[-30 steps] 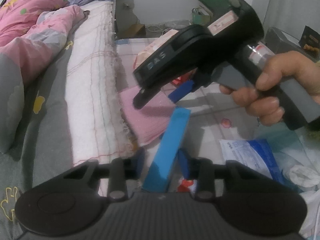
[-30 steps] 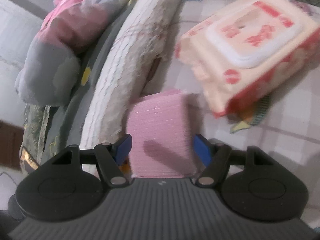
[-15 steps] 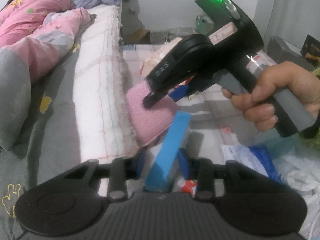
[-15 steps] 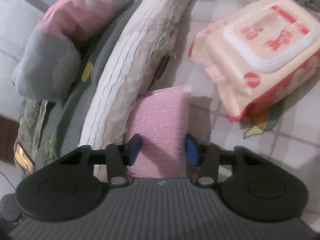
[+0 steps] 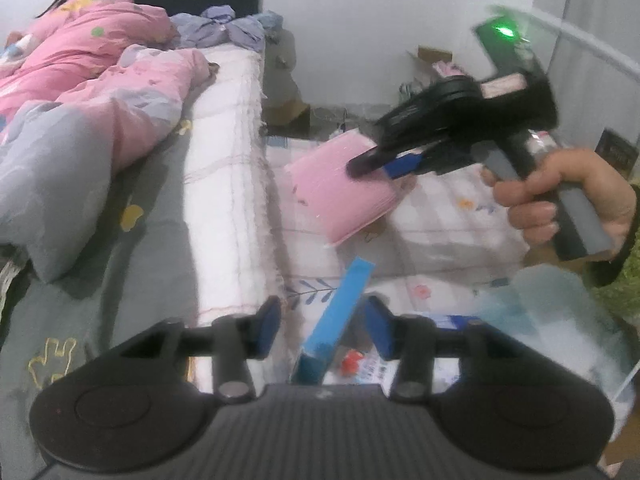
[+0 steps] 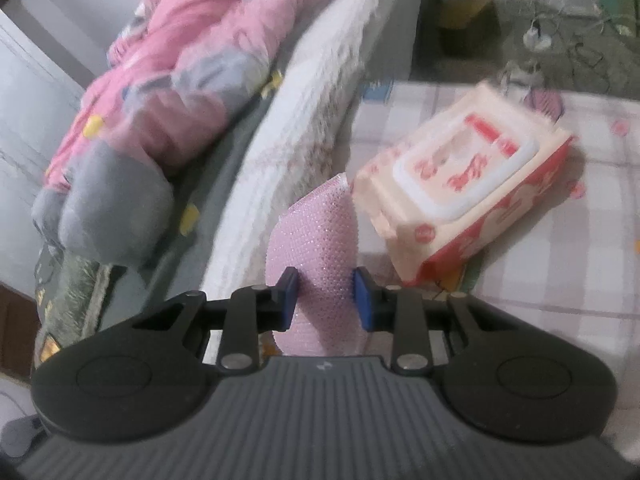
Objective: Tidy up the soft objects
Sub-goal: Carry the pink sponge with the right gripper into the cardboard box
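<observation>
A pink textured sponge pad (image 6: 316,240) is squeezed and bowed between the blue pads of my right gripper (image 6: 325,300), whose jaws are still closing on it. In the left wrist view the same pink pad (image 5: 340,196) hangs in the air from the right gripper (image 5: 380,166), which a hand (image 5: 560,196) holds. A blue flat strip (image 5: 344,304) stands tilted between the fingers of my left gripper (image 5: 326,328). Those jaws are opening, and a gap shows on the strip's left side.
A pack of wet wipes (image 6: 468,192) lies on the checked mat (image 6: 560,240) to the right of the pink pad. A white blanket edge (image 5: 228,168) and a bed with a pink duvet (image 5: 100,92) fill the left. Plastic packets (image 5: 440,232) lie on the mat.
My right gripper closed on the pink pad and lifted it off the mat. My left gripper rose, and its jaws widened around the blue strip.
</observation>
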